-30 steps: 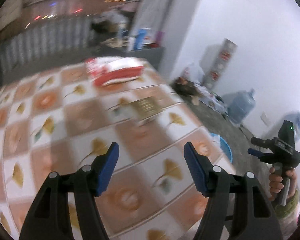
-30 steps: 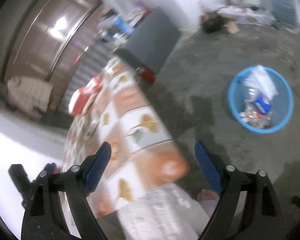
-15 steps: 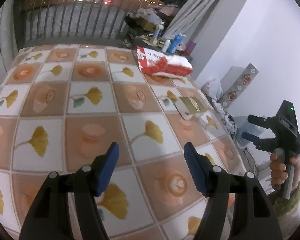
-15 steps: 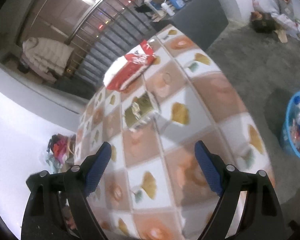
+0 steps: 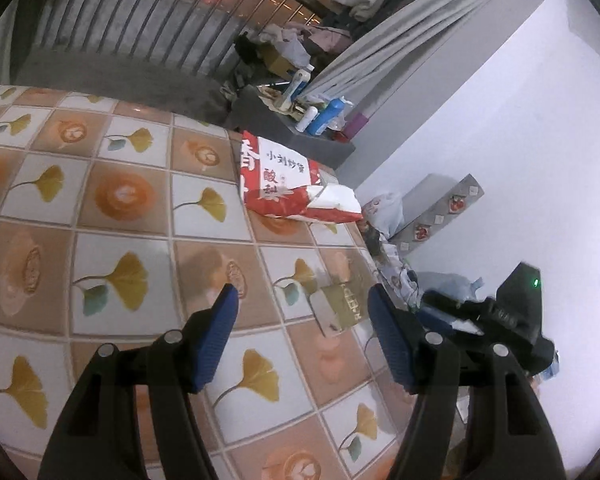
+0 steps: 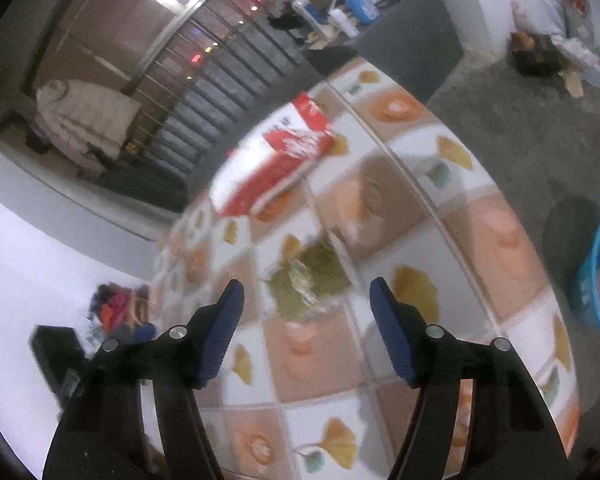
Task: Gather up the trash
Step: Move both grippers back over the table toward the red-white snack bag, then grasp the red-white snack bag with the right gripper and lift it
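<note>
Two empty grippers over the table [image 5: 116,184]: left gripper [image 5: 302,312] partly open, right gripper [image 6: 306,300] just narrowing, nothing between its pads, the gold wrapper [image 6: 310,280] lying beyond, red bag [image 6: 276,152] farther off.

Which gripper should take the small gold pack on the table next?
Right, probably. The gold pack lies just ahead of the right gripper, roughly centred between its open, empty jaws, which have just been closing. The left gripper is empty too, but the pack sits off toward its right finger.
</note>
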Motion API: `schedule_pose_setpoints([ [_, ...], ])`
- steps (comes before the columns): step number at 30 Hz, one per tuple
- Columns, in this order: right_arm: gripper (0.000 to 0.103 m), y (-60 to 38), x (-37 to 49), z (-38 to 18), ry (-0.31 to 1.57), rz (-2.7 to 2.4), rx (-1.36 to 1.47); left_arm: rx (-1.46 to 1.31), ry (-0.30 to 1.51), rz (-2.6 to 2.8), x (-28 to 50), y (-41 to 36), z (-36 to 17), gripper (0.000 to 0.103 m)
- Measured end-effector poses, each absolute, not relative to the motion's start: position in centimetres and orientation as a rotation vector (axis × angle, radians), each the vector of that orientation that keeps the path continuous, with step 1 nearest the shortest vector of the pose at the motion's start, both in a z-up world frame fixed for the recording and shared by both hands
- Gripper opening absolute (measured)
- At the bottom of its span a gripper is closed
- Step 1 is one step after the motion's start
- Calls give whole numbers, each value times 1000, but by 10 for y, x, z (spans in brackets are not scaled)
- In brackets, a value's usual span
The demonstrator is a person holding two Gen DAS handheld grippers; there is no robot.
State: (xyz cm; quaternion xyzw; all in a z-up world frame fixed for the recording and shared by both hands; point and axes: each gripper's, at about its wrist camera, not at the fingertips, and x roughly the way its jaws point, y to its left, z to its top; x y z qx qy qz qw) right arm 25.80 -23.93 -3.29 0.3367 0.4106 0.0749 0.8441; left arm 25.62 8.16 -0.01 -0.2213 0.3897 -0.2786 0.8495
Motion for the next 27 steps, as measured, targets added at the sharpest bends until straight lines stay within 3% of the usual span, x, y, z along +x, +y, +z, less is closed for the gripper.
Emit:
schedule_pose_setpoints([
  [3, 69, -240, 283, -22, 835, 253, 801, -466, 840, -592, 254, 74, -9, 65],
  [5, 88, -245, 304, -21, 824, 253, 902, -469, 860, -593, 249, 70, -17, 65],
  [13, 88, -252, 396, -80, 952, 231, 1377, -450, 888, -570, 234, 73, -34, 64],
  [16, 79, -246, 415, -108, 1042, 215, 1470, -418, 881, -573, 231, 74, -33, 64],
  [18, 66, -246, 420, -124, 1071, 213, 1533, -405, 876, -575, 229, 74, -33, 64],
  [20, 40, -248, 421, -130, 1046, 242, 1567, -395, 872, -576, 228, 75, -32, 64],
  [22, 32, -250, 419, -132, 1036, 265, 1565, -383, 868, -580, 228, 74, -32, 64],
  [27, 31, -269, 399, -120, 958, 276, 1501, -362, 873, -602, 228, 67, -32, 64],
])
